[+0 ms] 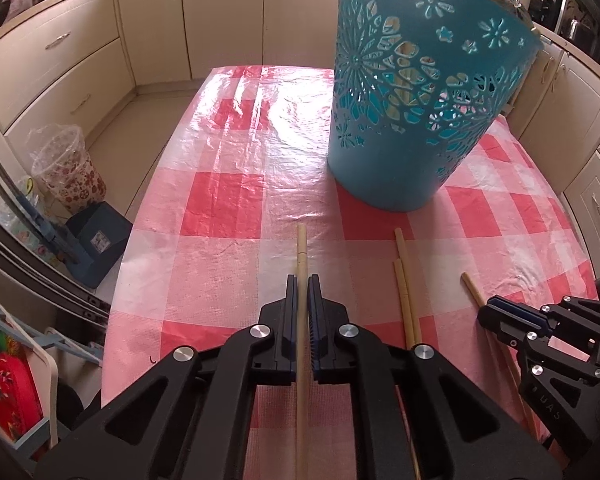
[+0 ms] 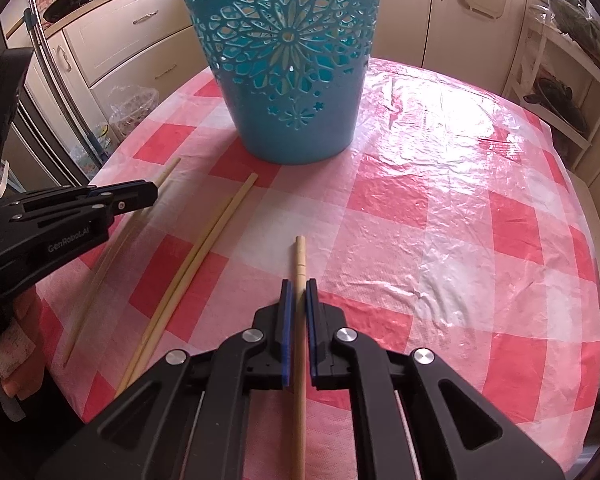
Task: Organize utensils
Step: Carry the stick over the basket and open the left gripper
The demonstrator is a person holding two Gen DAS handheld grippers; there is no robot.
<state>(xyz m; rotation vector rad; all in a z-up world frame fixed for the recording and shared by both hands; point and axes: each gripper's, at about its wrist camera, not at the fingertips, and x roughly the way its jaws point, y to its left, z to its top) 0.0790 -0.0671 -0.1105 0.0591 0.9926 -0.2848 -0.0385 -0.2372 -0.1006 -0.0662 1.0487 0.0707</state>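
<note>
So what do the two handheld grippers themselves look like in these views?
Both the left gripper and the right gripper are matte black angular frames with cut-out windows, round silver pivot bolts and blue-lined fingers. The left's side reads GenRobot.AI in the right wrist view. No cables visible.

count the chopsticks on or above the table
4: one in the left claw, one in the right claw, two side by side on the checked cloth between them.

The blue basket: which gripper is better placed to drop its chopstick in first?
Probably right: the right gripper faces the blue basket almost straight ahead; from the left gripper it stands off to the right.
</note>
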